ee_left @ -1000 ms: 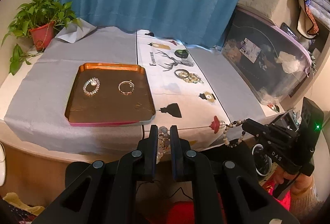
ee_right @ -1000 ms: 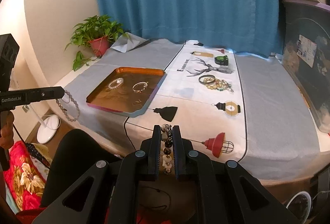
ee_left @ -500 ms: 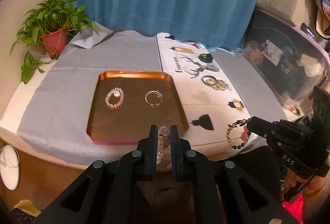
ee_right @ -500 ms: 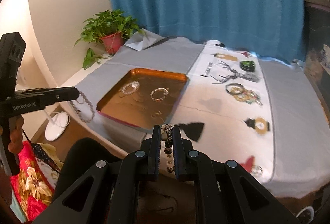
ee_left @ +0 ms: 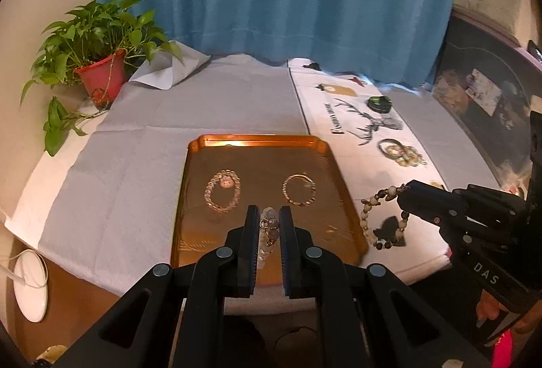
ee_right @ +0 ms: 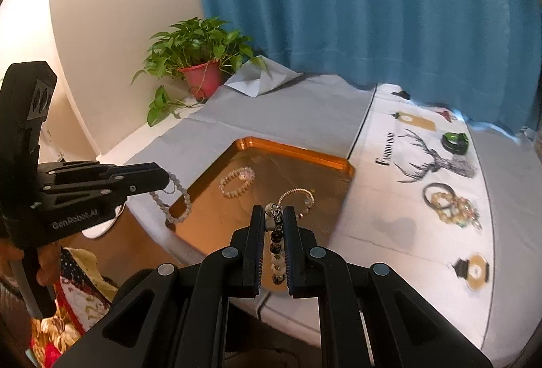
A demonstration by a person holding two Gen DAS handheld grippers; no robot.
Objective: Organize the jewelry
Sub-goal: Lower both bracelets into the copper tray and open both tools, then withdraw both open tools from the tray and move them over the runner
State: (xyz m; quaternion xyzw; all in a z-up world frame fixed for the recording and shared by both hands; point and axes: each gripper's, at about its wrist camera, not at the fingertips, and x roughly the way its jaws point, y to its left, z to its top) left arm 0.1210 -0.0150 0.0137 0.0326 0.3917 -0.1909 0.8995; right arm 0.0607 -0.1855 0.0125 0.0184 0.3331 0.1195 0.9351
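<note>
Left wrist view: the left gripper (ee_left: pixel 267 225) is clamped on a pale bead bracelet (ee_left: pixel 269 234), held over the near part of the copper tray (ee_left: pixel 257 141). The right gripper (ee_left: pixel 404 198) comes in from the right, pinching a cream-and-dark bead bracelet (ee_left: pixel 367 215) that dangles just beside the tray's right rim, above the white printed cloth (ee_left: pixel 342 127).

Risks, as I judge them: both bracelets hang loose, so a swing could catch the tray rim or drag over the two pieces already laid inside. Both grippers head for the same near end of the tray, so they may bump. A release too near the edge could let beads roll off the table.

Counts: two grippers, each holding one bracelet. Two bracelets in the tray, a pinkish bead bracelet (ee_left: pixel 223 195) and a thin gold one (ee_left: pixel 299 190). One small heap of jewelry (ee_left: pixel 401 152) waiting on the cloth, pieces too tangled to count. One green band (ee_left: pixel 380 103) farther back. One potted plant (ee_left: pixel 101 73).
</note>
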